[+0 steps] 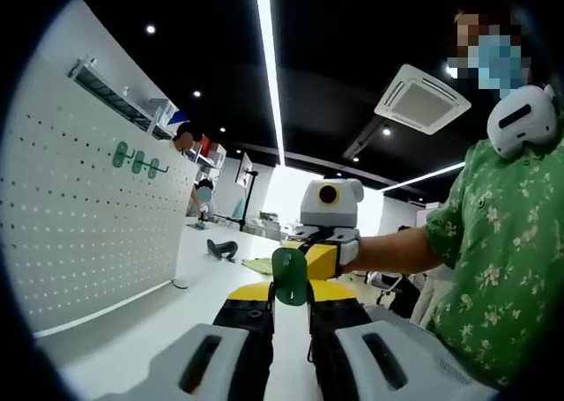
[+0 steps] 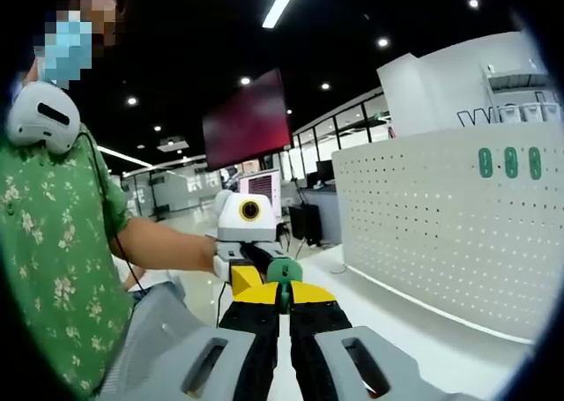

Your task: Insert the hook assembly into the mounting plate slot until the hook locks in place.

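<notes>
Above table [image 1: 132, 330], hook [image 1: 289, 276] between tools

The small green hook piece [image 1: 289, 276] looks like smooth, slightly glossy plastic. The white perforated pegboard panel [image 1: 88, 216] at nine o'clock appears matt. The person's green floral shirt [image 1: 502, 251] is soft cloth.

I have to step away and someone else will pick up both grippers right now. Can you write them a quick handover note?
Left gripper: shut on the green plastic hook piece.
Right gripper: shut on the same green hook piece; the two grippers meet nose to nose, held up off the table.
White perforated mounting board stands to the side, three green hooks already on it.
Done: hook piece held.
Left: carry it to the board, insert until it locks.
</notes>
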{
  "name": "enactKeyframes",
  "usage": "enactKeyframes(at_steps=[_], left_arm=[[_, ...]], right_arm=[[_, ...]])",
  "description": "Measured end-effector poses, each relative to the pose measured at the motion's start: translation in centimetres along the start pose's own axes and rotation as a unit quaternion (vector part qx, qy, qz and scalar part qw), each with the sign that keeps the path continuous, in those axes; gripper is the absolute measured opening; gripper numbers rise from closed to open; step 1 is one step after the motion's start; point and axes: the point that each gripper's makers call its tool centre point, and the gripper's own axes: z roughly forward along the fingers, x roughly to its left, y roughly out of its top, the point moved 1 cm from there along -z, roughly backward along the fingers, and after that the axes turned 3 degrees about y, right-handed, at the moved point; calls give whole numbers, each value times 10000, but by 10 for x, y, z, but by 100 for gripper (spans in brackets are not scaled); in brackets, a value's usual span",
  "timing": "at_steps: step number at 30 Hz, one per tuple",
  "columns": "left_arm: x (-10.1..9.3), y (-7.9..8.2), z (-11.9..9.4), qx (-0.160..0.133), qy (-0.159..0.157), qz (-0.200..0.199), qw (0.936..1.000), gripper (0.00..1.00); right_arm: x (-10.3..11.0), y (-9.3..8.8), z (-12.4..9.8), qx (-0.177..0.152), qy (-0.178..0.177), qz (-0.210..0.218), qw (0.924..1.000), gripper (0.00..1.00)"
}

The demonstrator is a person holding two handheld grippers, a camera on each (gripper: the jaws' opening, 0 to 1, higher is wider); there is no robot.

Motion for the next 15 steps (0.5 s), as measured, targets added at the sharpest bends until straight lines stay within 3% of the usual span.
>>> enactKeyframes(at_steps=[6, 15], left_arm=[[4, -2, 3, 70, 105, 97, 9999, 14], [8, -3, 5, 91, 107, 65, 9999, 14]], right_arm=[[-4, -2, 0, 105, -144, -212, 9996, 1], [-7, -3, -1, 111, -181, -127, 9997, 1]])
